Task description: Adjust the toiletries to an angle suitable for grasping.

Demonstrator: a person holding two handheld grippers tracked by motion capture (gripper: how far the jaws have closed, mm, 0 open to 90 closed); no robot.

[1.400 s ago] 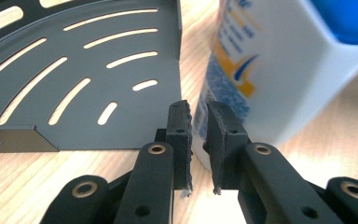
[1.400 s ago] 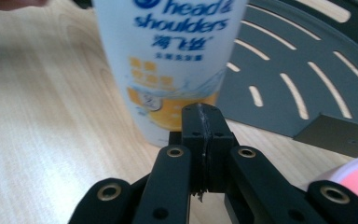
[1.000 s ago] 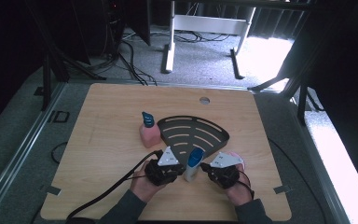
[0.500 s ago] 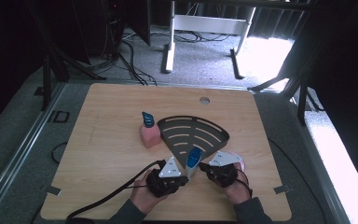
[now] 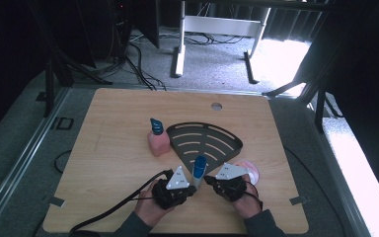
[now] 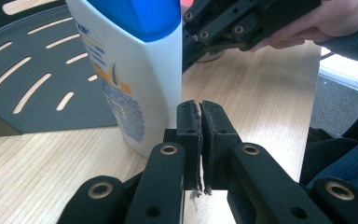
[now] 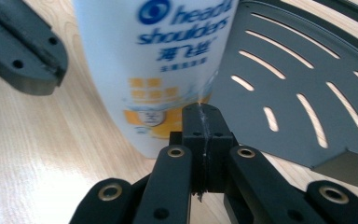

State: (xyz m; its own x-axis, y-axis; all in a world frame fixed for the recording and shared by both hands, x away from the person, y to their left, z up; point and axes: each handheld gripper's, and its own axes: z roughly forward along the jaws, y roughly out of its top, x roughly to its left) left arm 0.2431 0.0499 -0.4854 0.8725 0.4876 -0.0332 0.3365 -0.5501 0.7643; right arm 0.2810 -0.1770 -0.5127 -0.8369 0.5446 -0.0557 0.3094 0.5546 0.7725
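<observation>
White shampoo bottle with a blue cap (image 5: pixel 199 167) stands upright on the table (image 5: pixel 108 148), at the near tip of the black slotted corner shelf (image 5: pixel 205 140), between my two grippers; it stands on the wood just beside the shelf, not on it, so I judge placing it on the shelf is yet to be done, if that is the aim; pink bottle (image 5: pixel 158 140) sits left of the shelf, off it too; a pink-and-white round thing (image 5: pixel 249 170) lies by my right hand, too small to identify.

Left gripper (image 6: pixel 199 112): jaws pressed together with nothing between them, tips just beside the bottle's lower side, touching or a hair apart, I cannot tell which; right gripper (image 7: pixel 201 114): jaws likewise pinched on nothing, tips against or just short of the bottle's label; neither has a hold.

Pose, from the high view: both forearms enter from the near edge, hands low on the table, grippers angled inward toward the bottle so they form a V; left gripper (image 5: pixel 172 190) and right gripper (image 5: pixel 229 185) near each other.
</observation>
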